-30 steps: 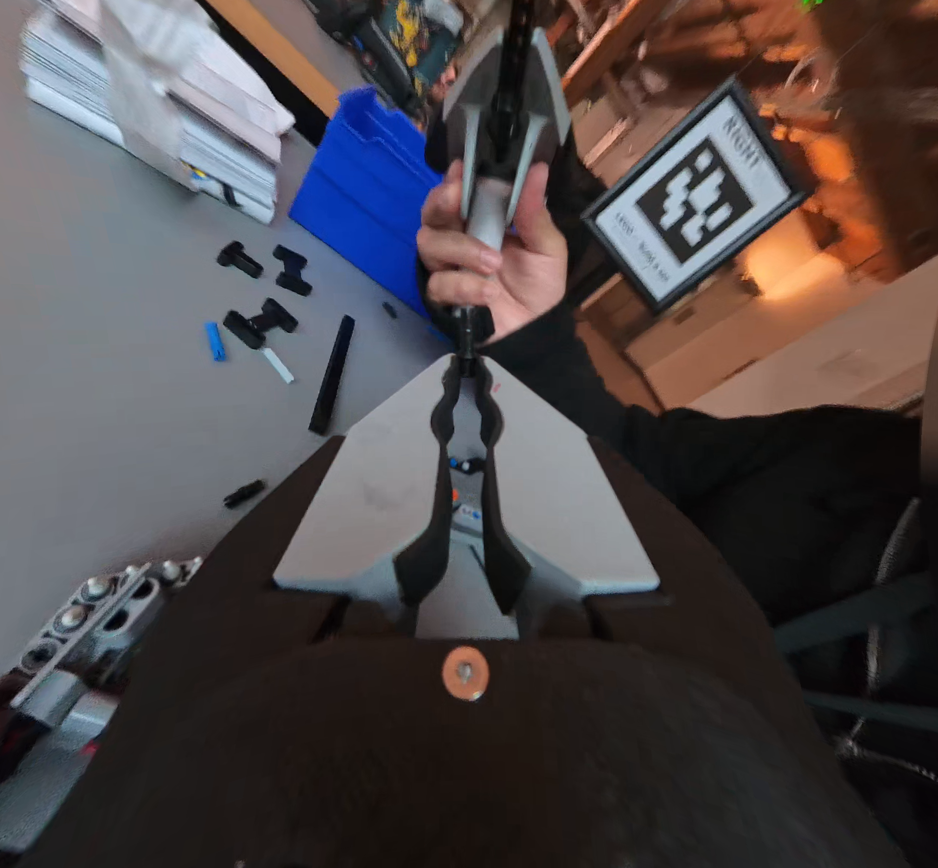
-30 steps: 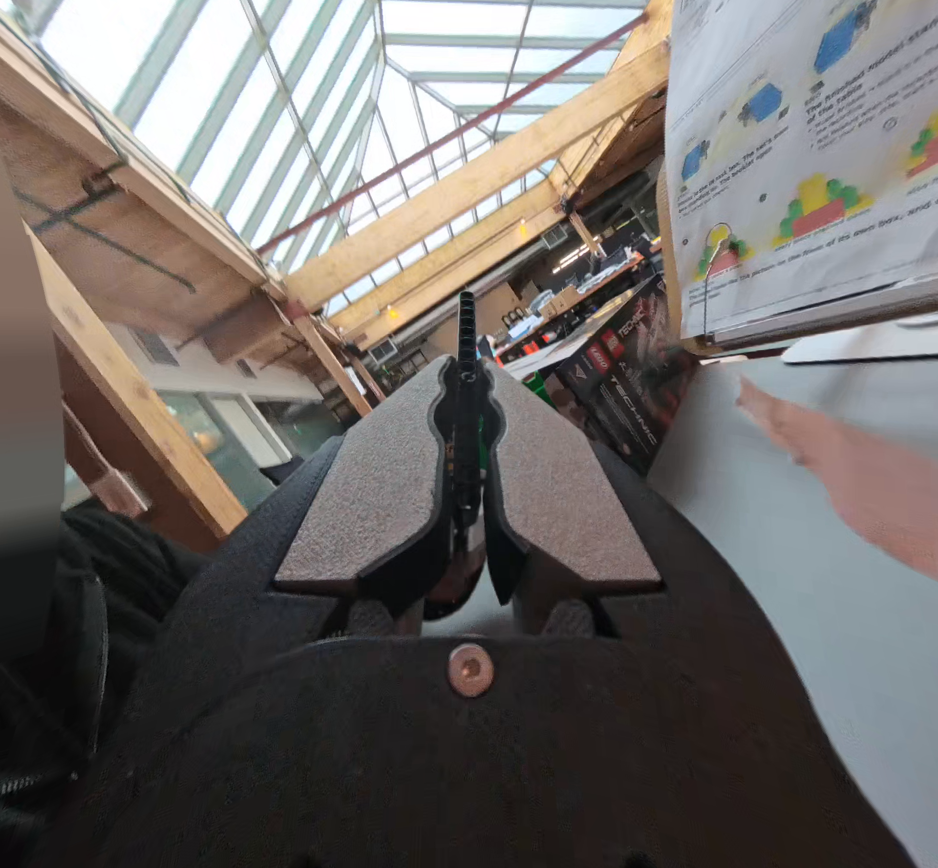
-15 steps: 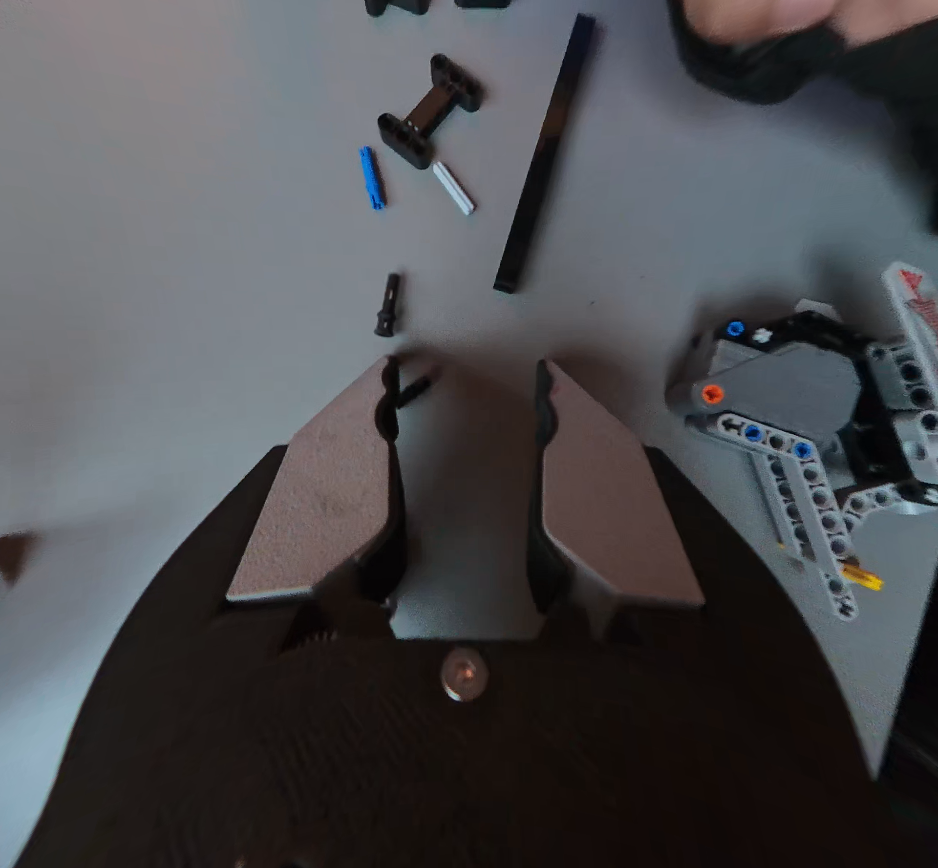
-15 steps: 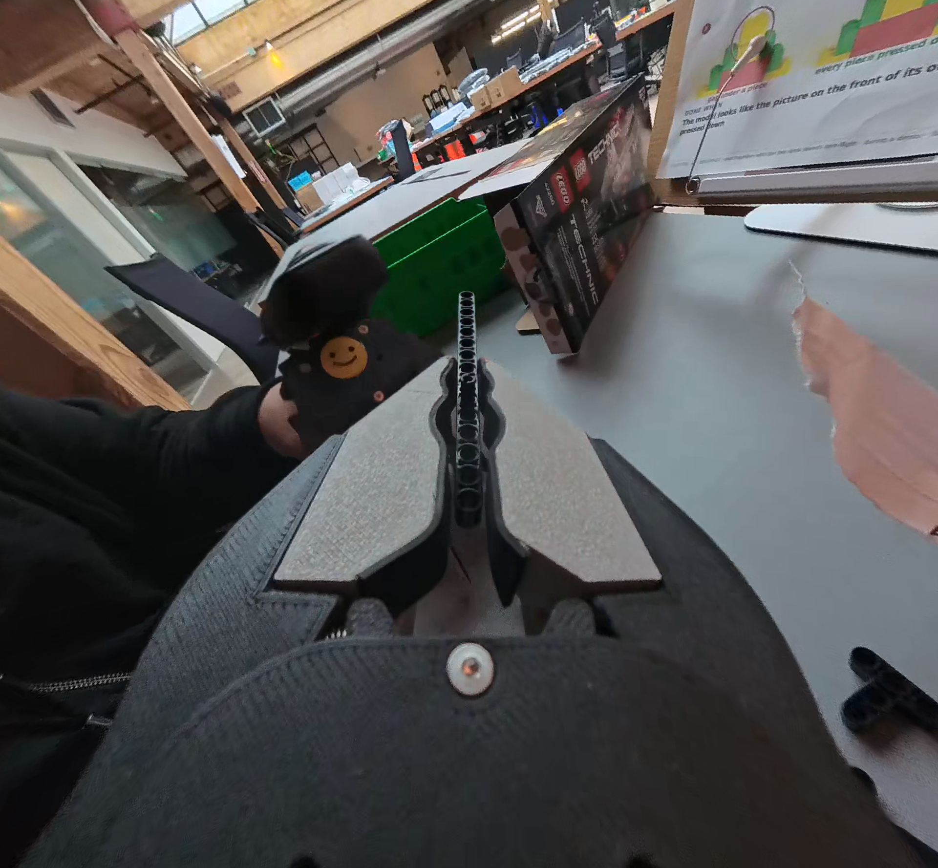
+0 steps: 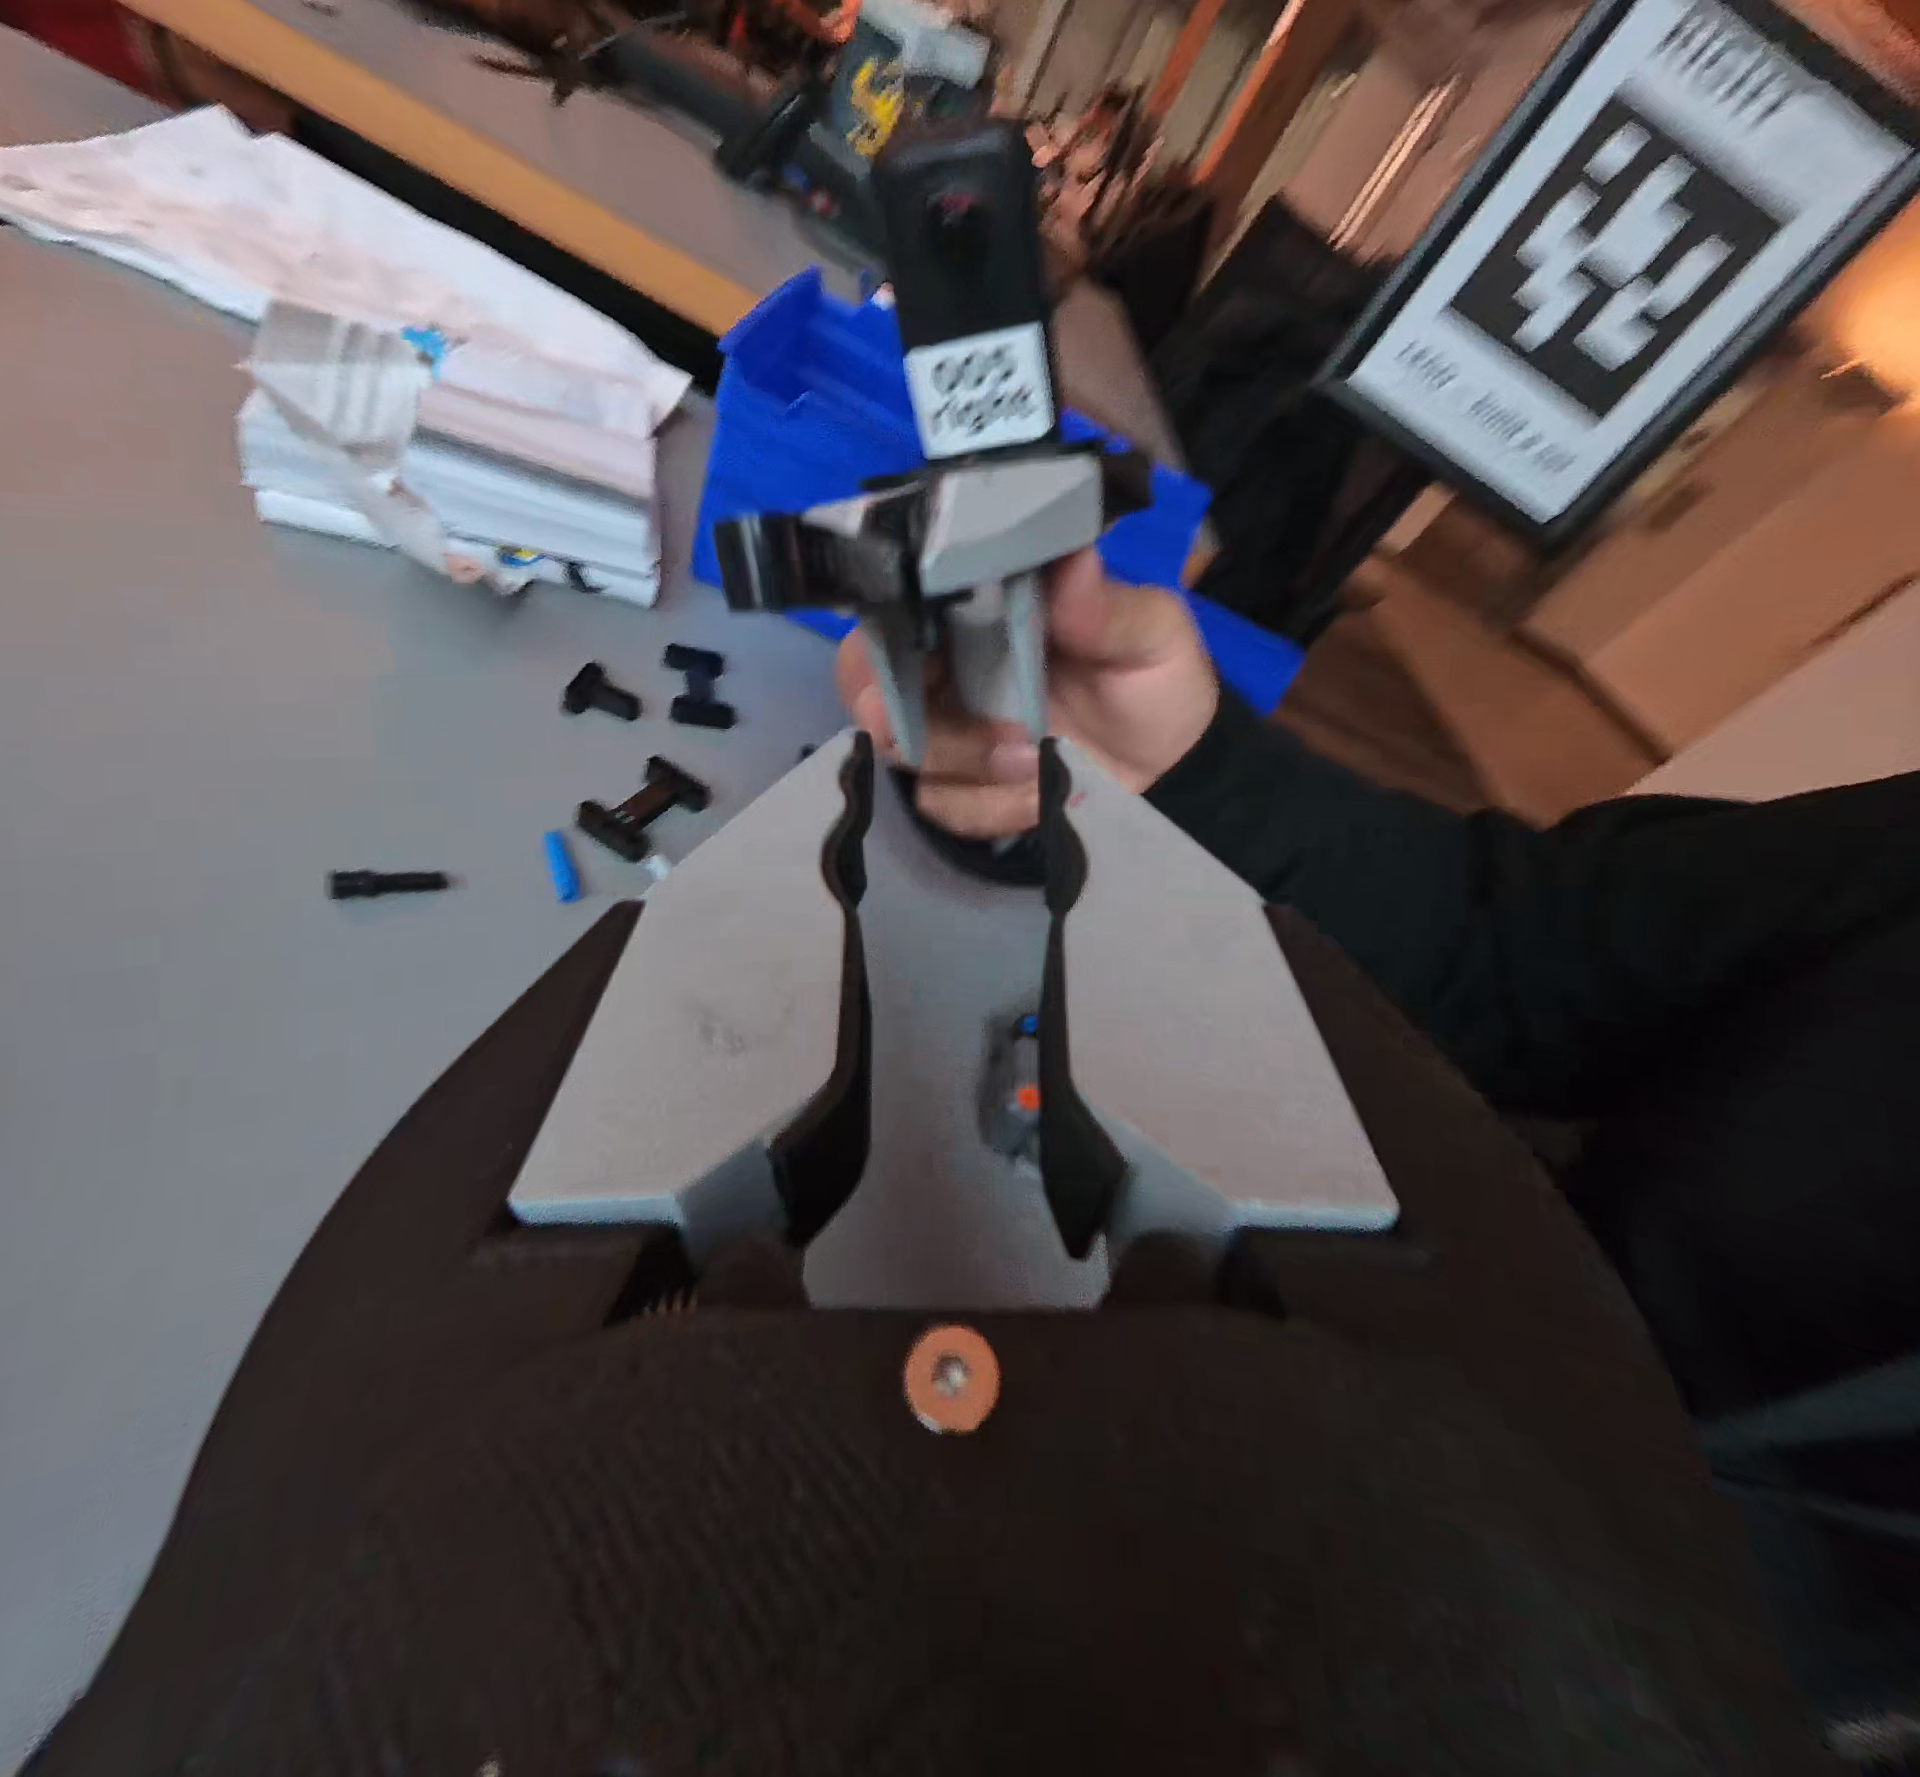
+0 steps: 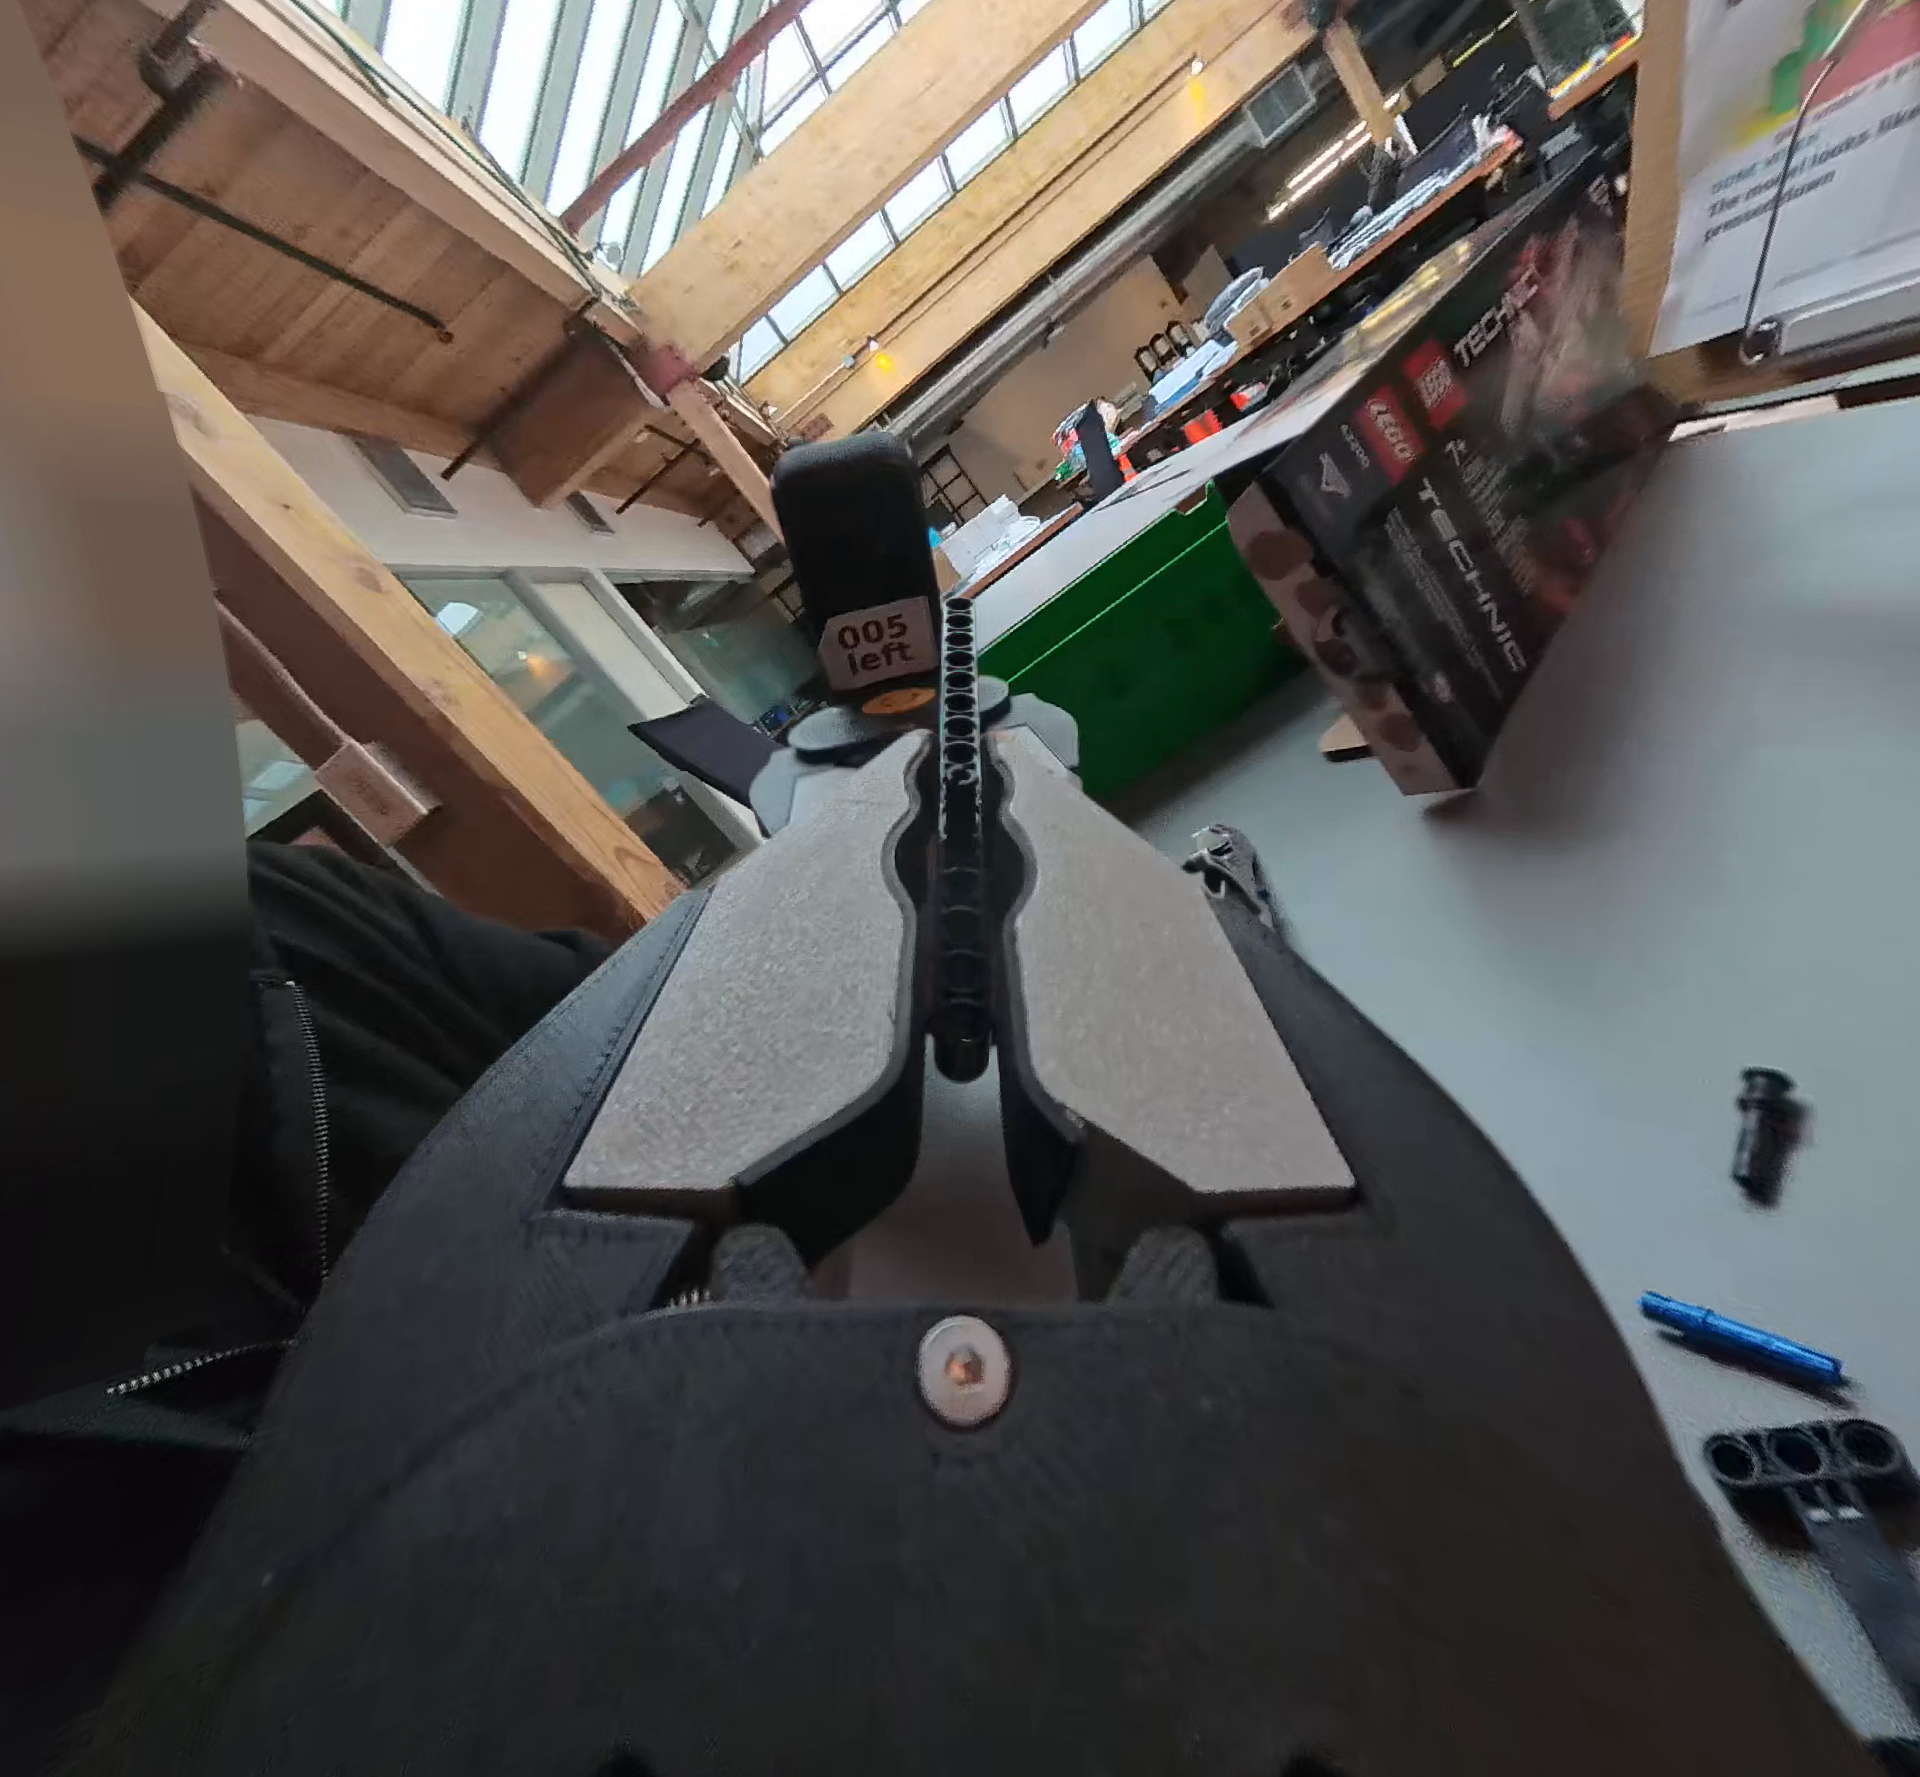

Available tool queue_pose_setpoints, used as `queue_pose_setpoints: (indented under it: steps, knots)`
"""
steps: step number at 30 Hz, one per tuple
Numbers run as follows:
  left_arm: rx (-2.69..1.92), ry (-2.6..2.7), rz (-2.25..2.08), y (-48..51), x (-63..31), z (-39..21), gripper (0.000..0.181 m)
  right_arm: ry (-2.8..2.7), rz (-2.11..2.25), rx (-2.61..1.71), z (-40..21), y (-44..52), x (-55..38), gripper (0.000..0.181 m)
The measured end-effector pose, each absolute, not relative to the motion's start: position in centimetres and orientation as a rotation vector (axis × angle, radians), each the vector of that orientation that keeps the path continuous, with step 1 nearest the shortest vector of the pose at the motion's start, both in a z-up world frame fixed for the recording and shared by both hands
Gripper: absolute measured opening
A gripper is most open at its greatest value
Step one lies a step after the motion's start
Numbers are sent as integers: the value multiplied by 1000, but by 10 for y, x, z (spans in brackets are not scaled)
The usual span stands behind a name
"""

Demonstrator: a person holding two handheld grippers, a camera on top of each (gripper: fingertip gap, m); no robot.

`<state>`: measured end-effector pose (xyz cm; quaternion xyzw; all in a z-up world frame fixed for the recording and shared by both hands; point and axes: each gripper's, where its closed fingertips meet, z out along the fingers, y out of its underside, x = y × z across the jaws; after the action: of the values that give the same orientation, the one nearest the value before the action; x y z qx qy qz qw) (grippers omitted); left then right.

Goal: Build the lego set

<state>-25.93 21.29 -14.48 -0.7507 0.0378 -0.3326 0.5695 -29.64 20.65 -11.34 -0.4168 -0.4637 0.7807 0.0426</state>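
My right gripper (image 6: 958,756) is shut on a long black holed beam (image 6: 958,854) that stands out past the fingertips and points up and away. My left gripper (image 5: 953,771) is open and empty, held above the grey table (image 5: 208,1000). Straight ahead of it a hand holds the right gripper (image 5: 966,532), blurred. The left gripper's body (image 6: 854,584) shows just behind the beam in the right wrist view. A bit of the grey built model (image 5: 1023,1093) shows between the left fingers.
Loose parts lie left of the left gripper: a black pin (image 5: 387,884), a blue pin (image 5: 559,865) and black connectors (image 5: 644,805). Behind them stand a blue bin (image 5: 821,418) and a paper stack (image 5: 447,449). The set's box (image 6: 1455,564), a black pin (image 6: 1763,1145) and a blue axle (image 6: 1745,1353) lie to the right. Tip to tip, the grippers are about 4 cm apart.
My left gripper was shut, opened low over the table, and is now raised, still open, facing the right gripper. The right gripper kept hold of the beam and tilted upward.
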Motion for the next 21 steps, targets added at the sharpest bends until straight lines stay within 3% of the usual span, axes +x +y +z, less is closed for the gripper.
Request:
queue_pose_setpoints:
  steps: [8, 17, 21]
  knots:
    - [-1638, -11, -931, 210, -267, -132, 6, -1440, 2400, -1237, -116, 185, -299, 3]
    - [-1590, -38, -939, 205, -276, -123, 6, -1627, 2029, -1215, -119, 198, -293, 10]
    - [-1621, -13, -926, 206, -272, -127, 5, -1648, 2108, -1200, -119, 194, -290, 5]
